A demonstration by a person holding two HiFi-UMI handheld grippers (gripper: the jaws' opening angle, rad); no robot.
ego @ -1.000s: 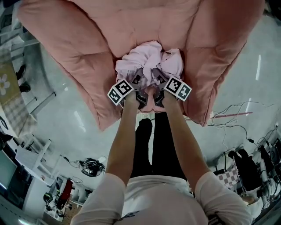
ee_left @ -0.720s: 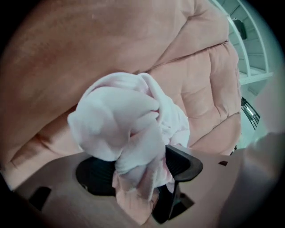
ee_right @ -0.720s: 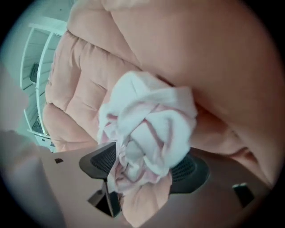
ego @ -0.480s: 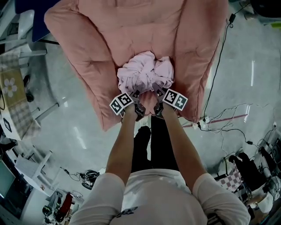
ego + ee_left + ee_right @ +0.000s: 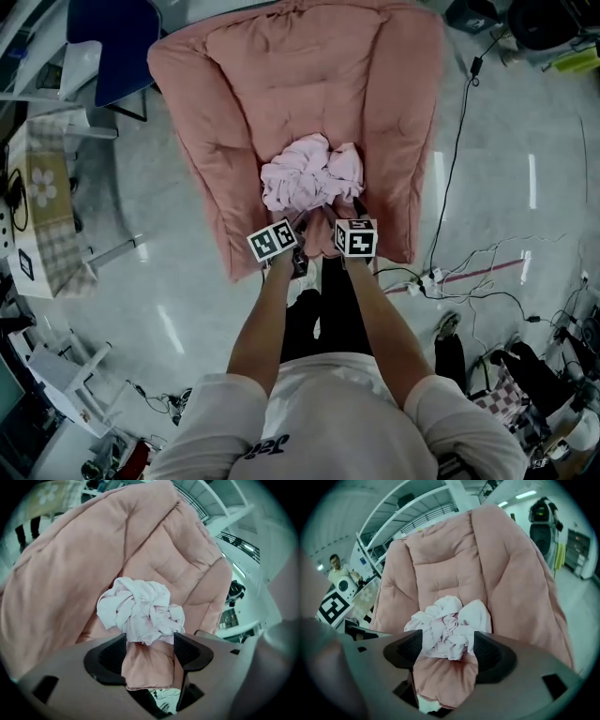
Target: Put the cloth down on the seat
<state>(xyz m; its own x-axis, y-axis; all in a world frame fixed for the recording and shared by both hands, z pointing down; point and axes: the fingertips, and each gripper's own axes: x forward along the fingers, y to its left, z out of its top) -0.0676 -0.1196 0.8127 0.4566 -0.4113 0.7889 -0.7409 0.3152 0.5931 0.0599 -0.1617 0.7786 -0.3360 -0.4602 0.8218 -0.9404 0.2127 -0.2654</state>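
Cloth [image 5: 309, 175] lies bunched on the seat [image 5: 445, 679], just ahead of both tools. Left gripper [image 5: 150, 645] and right gripper [image 5: 444, 645]: fingers spread wide, holding nothing. Looks light, limp and unbreakable; any raised fold would take a pinch.

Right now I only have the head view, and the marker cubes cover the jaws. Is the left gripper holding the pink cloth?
Observer: No. In the left gripper view the left gripper has its jaws apart with nothing clamped. The cloth lies crumpled on the seat, beyond the jaw tips.
Operator: And the other one?
Observer: The right gripper is open too. The cloth lies just ahead of its jaws, and they are not closed on it.
Operator: Is anyone in front of me?
Observer: Yes. The right gripper view shows a person standing far behind the seat at that view's left edge, near some shelving.
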